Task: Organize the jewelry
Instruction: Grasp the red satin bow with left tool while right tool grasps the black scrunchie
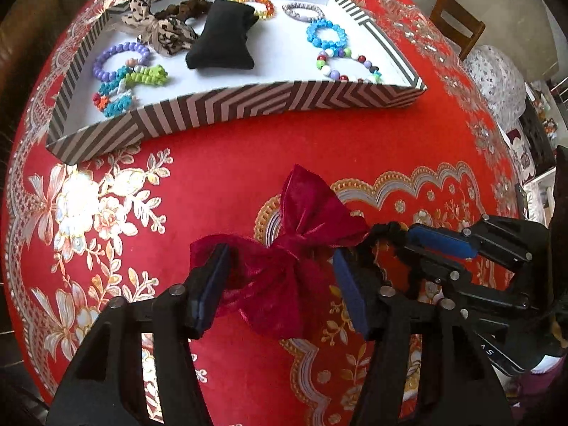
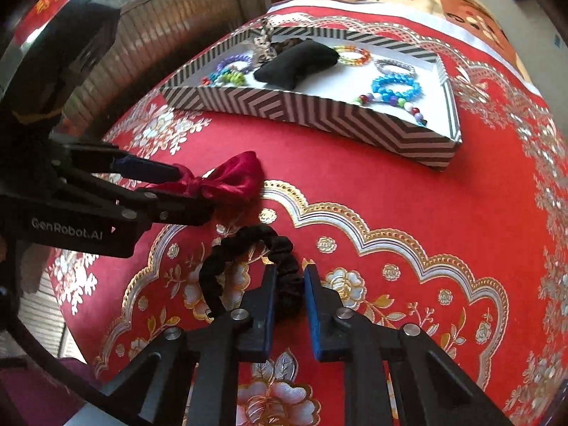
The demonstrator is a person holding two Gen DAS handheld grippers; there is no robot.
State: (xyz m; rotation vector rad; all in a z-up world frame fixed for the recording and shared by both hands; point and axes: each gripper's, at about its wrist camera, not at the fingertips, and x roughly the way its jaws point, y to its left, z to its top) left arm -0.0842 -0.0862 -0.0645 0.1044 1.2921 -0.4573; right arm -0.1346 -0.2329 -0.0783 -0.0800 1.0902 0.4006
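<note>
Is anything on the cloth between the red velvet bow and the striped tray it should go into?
Nothing visible. The red velvet bow sits between the left tool's fingers, and only bare red tablecloth lies between it and the striped tray's near wall.

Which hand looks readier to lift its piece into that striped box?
Probably the right. Its tool already pinches the black scrunchie between nearly closed pads. The left tool only straddles the red velvet bow, jaws wide. The striped box lies ahead of both.
</note>
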